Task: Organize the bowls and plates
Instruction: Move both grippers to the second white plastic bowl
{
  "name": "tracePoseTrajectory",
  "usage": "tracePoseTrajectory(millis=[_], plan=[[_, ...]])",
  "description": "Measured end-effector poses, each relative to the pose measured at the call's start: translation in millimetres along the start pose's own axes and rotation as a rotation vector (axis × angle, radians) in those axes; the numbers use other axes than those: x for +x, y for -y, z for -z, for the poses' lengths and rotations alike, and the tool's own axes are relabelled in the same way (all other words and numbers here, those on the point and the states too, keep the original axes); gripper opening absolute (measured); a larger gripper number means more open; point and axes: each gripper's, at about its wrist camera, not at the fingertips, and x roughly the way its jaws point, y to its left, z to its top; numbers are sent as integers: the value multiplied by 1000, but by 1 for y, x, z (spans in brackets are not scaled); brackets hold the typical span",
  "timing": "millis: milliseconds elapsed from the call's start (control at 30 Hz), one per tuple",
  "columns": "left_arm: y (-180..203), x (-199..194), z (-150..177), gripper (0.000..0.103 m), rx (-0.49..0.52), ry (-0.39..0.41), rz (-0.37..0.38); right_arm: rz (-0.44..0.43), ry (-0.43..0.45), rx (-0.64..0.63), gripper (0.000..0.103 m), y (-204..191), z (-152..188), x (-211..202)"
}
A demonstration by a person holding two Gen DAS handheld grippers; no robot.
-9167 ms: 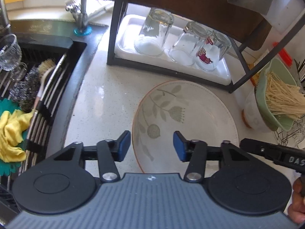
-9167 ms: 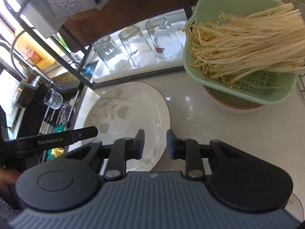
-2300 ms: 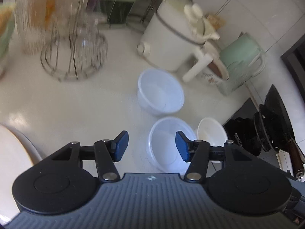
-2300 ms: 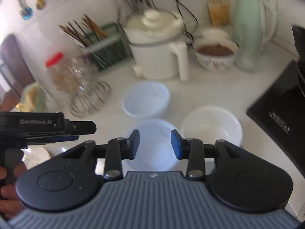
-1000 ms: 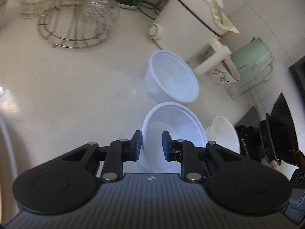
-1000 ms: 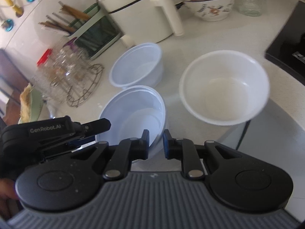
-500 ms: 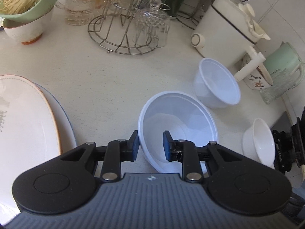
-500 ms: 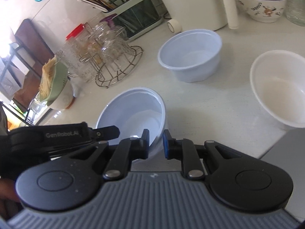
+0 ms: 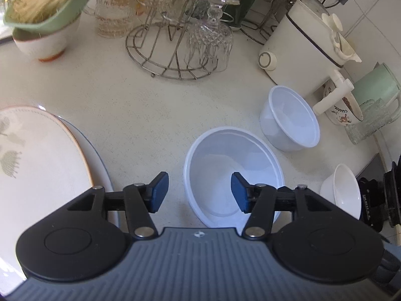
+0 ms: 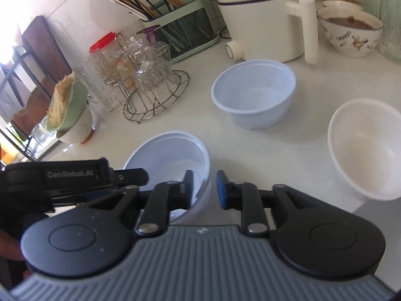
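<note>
The left tool (image 9: 199,192) is spread wide, its blue pads clear of the near bowl (image 9: 233,175): the left pad sits outside the rim, the right pad hangs over the hollow. The right tool (image 10: 204,188) is parted only a little; its left finger reaches inside the same bowl (image 10: 170,155) and the right finger stands outside, so the wall lies in the gap, but whether either pad touches it I cannot tell.

The near bowl is round, thin and glossy, a bluish-white plastic look, mouth up and tipped slightly toward the tools. It rests on the pale speckled tabletop (image 9: 140,105), just ahead of both tools.

Further off to the right stands a second bowl (image 9: 290,118) of the same kind, upright and apart from the first. A third bowl (image 10: 366,145), creamier white and matte, sits at the right near a dark hob edge.

To the left of the left tool lie stacked plates (image 9: 37,160), the top one cream with an orange rim and leaf prints, a blue-edged one under it.

At the far side: a wire rack (image 9: 175,45) of cut-glass cups, a green colander (image 9: 47,2) of noodles set on a white bowl, and a white cooker (image 9: 300,42).
</note>
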Motion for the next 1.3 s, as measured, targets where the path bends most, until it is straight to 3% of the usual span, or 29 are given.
tracePoseTrajectory(millis=[67,500,733,1033,1133,1300], plan=[[1,-5,-2,62,5,4,-7,7,0,6,37,2,-3,-3],[21,-72,-22,62,54,47,-22,60,28,-37,37,-7,-31,-54],[30,-107,-34,62,62,67,4,46,63,-54,37,-22,-48,-84],[52,-153,-43,62,145,144,6,30,116,-72,37,-37,-56,-115],[57,-168,-42,66,146,204,39,18,143,-71,36,-35,-58,-127],[70,-169,-44,66,154,221,87,41,193,-92,36,-29,-63,-145]])
